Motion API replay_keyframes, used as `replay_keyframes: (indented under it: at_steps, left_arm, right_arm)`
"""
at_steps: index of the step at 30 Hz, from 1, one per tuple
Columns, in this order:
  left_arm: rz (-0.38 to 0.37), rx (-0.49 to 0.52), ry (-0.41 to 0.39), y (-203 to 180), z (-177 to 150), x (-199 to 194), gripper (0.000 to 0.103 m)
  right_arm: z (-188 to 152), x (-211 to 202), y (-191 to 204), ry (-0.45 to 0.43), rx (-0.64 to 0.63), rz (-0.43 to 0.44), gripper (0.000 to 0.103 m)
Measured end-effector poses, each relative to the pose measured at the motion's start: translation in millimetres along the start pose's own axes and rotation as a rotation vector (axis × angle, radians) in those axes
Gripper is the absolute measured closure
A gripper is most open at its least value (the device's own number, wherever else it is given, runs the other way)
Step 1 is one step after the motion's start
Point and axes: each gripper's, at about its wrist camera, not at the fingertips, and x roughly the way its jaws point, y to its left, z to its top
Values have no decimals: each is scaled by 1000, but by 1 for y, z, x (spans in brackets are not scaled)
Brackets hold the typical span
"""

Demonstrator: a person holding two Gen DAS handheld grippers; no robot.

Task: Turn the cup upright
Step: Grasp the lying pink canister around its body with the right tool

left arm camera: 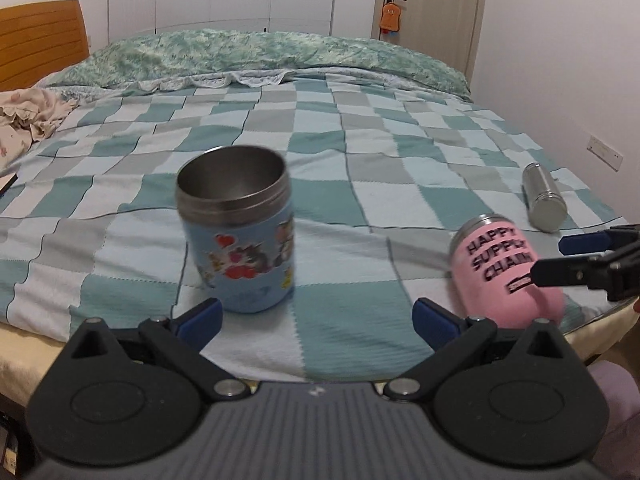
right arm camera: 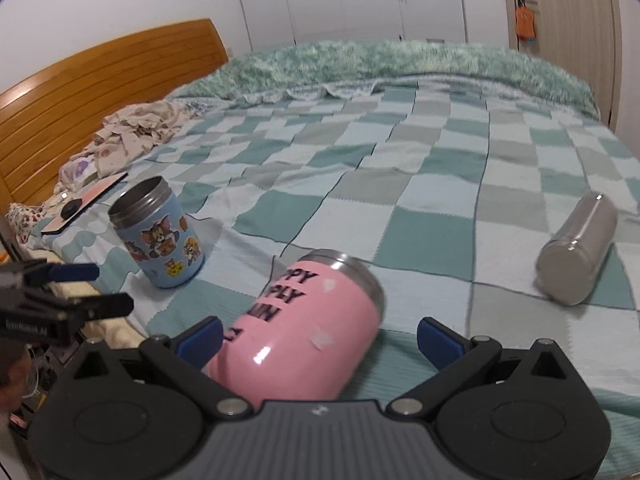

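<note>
A blue cartoon cup [left arm camera: 240, 236] stands upright on the checked bedspread, open mouth up; it also shows in the right wrist view [right arm camera: 158, 232]. My left gripper [left arm camera: 318, 320] is open and empty just in front of it, apart from it. A pink cup [right arm camera: 304, 320] with black lettering lies on its side between the open jaws of my right gripper [right arm camera: 320, 338], its steel rim pointing away; it also shows in the left wrist view [left arm camera: 506, 270]. My right gripper shows at the right edge of the left wrist view [left arm camera: 560, 258].
A steel cup [right arm camera: 578, 248] lies on its side at the right of the bed [right arm camera: 400, 184], also in the left wrist view [left arm camera: 544, 200]. Crumpled clothes [right arm camera: 132, 136] and a flat board [right arm camera: 84, 202] lie near the wooden headboard [right arm camera: 100, 92]. The bed's front edge is just below the grippers.
</note>
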Motion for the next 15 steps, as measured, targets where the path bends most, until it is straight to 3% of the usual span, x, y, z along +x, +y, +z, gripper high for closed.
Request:
replay_keyframes:
  at_steps: [12, 15]
  left_arm:
    - [-16, 11, 8, 9, -3, 27, 0]
    - [-25, 2, 16, 10, -3, 30, 0]
  right_arm:
    - [19, 68, -19, 189, 271, 44, 0]
    - [18, 83, -29, 230, 355, 66, 10]
